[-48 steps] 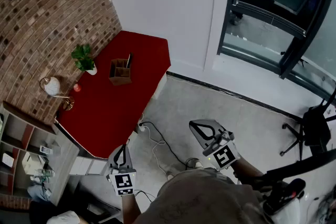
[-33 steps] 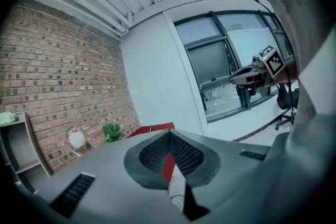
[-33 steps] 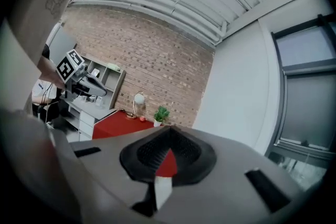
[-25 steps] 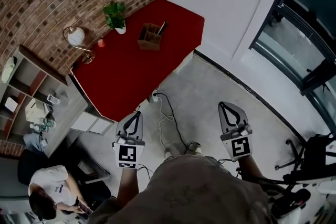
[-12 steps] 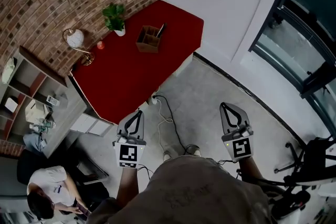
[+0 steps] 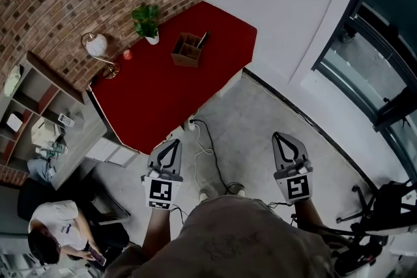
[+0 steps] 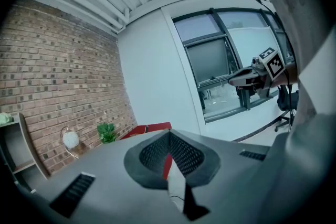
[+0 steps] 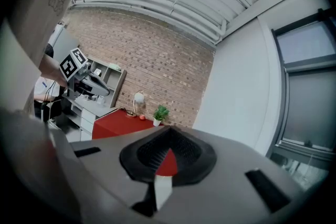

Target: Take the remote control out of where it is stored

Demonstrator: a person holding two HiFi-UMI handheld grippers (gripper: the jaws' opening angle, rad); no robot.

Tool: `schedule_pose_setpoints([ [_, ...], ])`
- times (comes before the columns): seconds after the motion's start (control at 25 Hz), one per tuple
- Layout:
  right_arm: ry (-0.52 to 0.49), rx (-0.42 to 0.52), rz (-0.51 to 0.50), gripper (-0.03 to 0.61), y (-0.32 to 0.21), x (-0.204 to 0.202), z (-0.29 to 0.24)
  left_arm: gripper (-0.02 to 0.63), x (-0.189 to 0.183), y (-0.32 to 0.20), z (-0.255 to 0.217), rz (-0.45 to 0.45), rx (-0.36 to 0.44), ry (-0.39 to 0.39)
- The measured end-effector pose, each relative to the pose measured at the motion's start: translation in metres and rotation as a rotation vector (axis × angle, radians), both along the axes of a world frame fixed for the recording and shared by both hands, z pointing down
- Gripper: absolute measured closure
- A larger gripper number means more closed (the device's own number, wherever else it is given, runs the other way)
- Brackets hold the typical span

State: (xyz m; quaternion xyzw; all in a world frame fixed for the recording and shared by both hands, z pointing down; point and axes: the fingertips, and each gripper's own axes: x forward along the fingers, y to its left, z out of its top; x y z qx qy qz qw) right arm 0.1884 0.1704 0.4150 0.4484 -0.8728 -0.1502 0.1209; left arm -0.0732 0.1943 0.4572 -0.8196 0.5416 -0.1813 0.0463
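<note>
Nothing lifted yet: what looks like the remote control (image 6: 204,38) stands in the wooden organizer (image 6: 186,52) on the far red table (image 6: 156,97). Left gripper (image 6: 172,142) and right gripper (image 6: 281,136) hover near, over the floor, well apart from it, both pressed together, empty. Approach, grasp and lift all remain.

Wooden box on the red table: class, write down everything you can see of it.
The wooden box is a small brown open-topped holder, apparently wood, split into compartments. It stands upright on the red table, near its far end, right of the potted plant. A slim dark object, probably the remote control, leans out of its right side. Nothing else touches it.
</note>
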Motion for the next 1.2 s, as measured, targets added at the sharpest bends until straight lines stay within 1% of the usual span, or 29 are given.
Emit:
schedule_pose_setpoints([
  [0.16,-0.001,-0.018,-0.007,0.566,-0.002,0.009,0.004,0.615,0.012,-0.001,0.0,0.0,0.001,-0.007],
  [0.28,-0.066,-0.03,-0.007,0.566,-0.007,0.016,0.002,0.615,0.023,-0.004,-0.004,0.01,0.021,0.023],
  [0.36,-0.122,-0.018,-0.013,0.566,-0.013,0.022,-0.005,0.615,0.029,-0.006,-0.008,0.008,0.044,0.054],
  [0.48,-0.161,0.01,-0.018,0.566,-0.022,0.03,-0.013,0.615,0.038,-0.014,-0.015,0.008,0.083,0.058],
  [0.64,-0.161,0.034,-0.046,0.566,-0.03,0.035,-0.017,0.615,0.048,-0.026,-0.025,0.022,0.136,0.039],
  [0.72,-0.162,0.041,-0.055,0.566,-0.032,0.04,-0.018,0.615,0.054,-0.031,-0.03,0.025,0.149,0.045],
  [0.96,-0.16,0.025,-0.06,0.565,-0.032,0.057,-0.013,0.615,0.083,-0.03,-0.028,0.038,0.128,0.067],
  [1.2,-0.15,0.001,-0.074,0.565,-0.031,0.075,0.001,0.615,0.098,-0.03,-0.027,0.026,0.121,0.044],
])
